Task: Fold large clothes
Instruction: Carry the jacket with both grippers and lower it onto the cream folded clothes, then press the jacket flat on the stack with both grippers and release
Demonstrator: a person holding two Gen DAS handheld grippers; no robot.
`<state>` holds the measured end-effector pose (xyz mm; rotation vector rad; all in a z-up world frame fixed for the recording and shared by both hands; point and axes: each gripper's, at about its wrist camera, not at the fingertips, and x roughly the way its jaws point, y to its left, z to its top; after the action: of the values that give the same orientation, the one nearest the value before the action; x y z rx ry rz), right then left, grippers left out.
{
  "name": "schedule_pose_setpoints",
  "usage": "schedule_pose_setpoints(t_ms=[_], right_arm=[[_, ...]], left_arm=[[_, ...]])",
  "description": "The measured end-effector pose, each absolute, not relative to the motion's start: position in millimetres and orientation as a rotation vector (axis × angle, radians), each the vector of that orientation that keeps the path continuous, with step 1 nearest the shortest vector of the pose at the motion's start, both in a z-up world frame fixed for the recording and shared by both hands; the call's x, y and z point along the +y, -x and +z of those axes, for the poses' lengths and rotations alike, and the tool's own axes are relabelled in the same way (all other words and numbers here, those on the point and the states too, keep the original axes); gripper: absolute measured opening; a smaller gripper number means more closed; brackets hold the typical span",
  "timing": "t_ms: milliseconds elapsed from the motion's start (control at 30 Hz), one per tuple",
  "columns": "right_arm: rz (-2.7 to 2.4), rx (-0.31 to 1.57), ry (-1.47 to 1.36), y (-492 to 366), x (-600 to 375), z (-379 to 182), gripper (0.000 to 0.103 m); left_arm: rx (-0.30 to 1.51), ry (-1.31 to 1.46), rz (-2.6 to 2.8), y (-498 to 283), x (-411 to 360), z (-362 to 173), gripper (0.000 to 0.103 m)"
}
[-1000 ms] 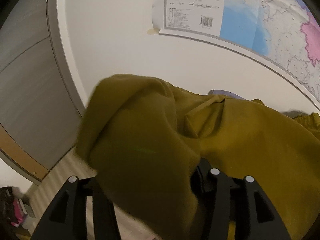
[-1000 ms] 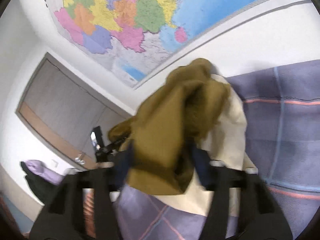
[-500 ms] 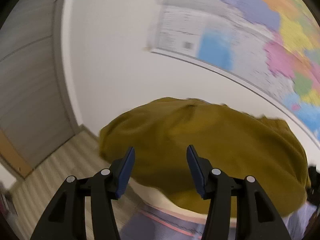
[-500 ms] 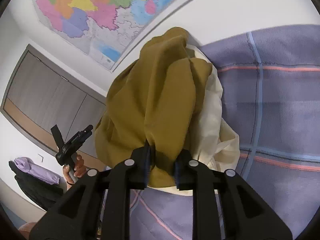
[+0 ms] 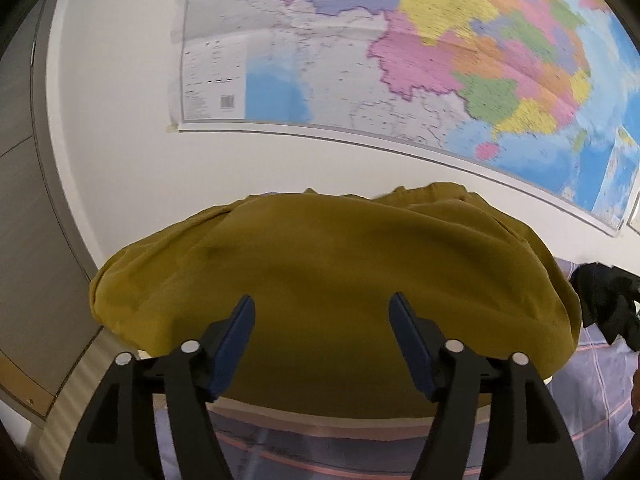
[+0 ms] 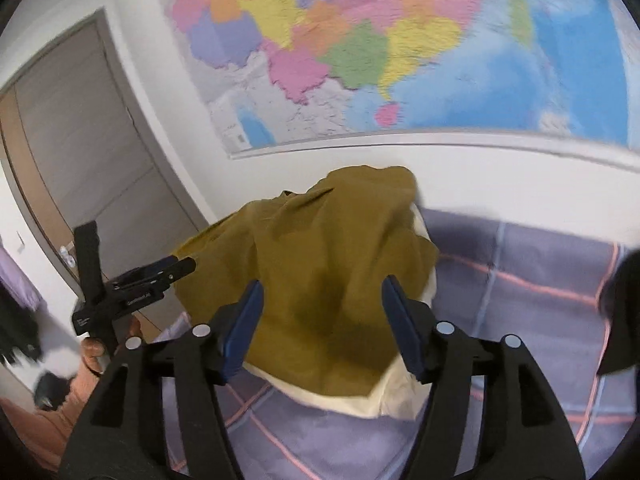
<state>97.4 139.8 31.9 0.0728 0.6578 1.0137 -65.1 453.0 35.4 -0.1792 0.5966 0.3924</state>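
A mustard-yellow garment lies in a folded heap on a cream cloth spread over the purple plaid bed cover. My left gripper hovers just in front of the heap, jaws opening, nothing pressed between the blue pads. In the right wrist view the same garment sits ahead of my right gripper, whose jaws are also opening and stand clear of the cloth. The left gripper shows there too, at the heap's left edge, held by a person's hand.
A large wall map hangs behind the bed. A grey door stands at the left. A dark garment lies on the bed cover to the right of the heap. Purple and dark clothes hang at the far left.
Both grippers let go of the mustard garment and opened. It dropped from hanging bunches into a heap on the cream cloth. The left gripper swung right and tilted up.
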Motion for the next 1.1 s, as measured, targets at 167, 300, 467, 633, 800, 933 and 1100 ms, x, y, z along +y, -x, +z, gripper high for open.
schedule_pose_setpoints(t_ms=[167,300,467,633,800,933,1100], right_arm=[[1.023,0.678,-0.035,-111.9,176.8,24.8,0.060],[1.008,0.719,-0.020,-133.6,196.2,14.4,0.053],[1.004,0.861,-0.049,-161.1,199.7,-20.7,0.046],[1.002,0.852,-0.072,-155.6,186.9,-23.3,0.047],[0.999,0.719,0.003,-112.8,166.0,-2.9,0.056],[1.000,0.641,0.073,-81.0,162.4,-4.4,0.056],[0.987,0.723,0.140,-79.8,181.7,-38.3,0.056]], left_arm=[[0.624,0.151,0.398,56.2,435.4,31.5,0.071],[0.630,0.148,0.400,51.6,431.5,29.3,0.075],[0.653,0.163,0.402,46.7,431.8,15.3,0.077],[0.647,0.138,0.438,47.4,423.6,7.2,0.081],[0.606,0.123,0.486,61.4,410.4,15.3,0.090],[0.608,0.126,0.442,68.1,396.8,17.1,0.092],[0.652,0.184,0.408,65.4,402.4,1.8,0.092]])
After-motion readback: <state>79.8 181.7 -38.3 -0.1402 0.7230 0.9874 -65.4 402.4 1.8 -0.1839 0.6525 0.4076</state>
